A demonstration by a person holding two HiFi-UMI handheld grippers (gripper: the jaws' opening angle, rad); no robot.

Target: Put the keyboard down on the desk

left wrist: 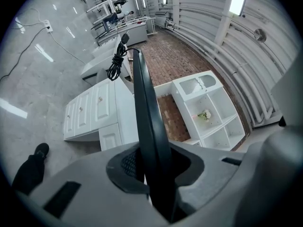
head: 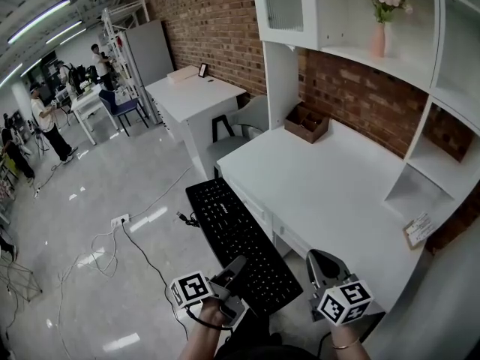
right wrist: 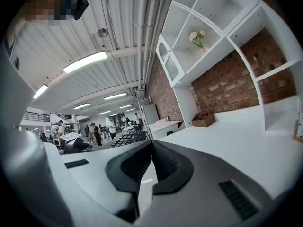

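Note:
A black keyboard [head: 236, 235] hangs in the air past the left front corner of the white desk [head: 337, 193], its far end with a coiled cable [head: 187, 217] pointing away from me. My left gripper [head: 234, 272] is shut on the keyboard's near end. In the left gripper view the keyboard [left wrist: 147, 122] runs edge-on out from between the pads of the left gripper [left wrist: 151, 174], above the desk's drawers [left wrist: 90, 112]. My right gripper [head: 322, 267] hovers over the desk's front edge. Seen from its own camera, the right gripper [right wrist: 152, 148] is shut with nothing in it, and the keyboard [right wrist: 124, 137] lies to its left.
A brown box [head: 307, 122] sits at the back of the desk, and a small card [head: 418, 229] lies at its right side. A pink vase with flowers [head: 380, 40] stands on the shelf above. A grey chair [head: 240, 126] and a second white desk [head: 195, 88] are behind; cables [head: 112, 238] trail on the floor.

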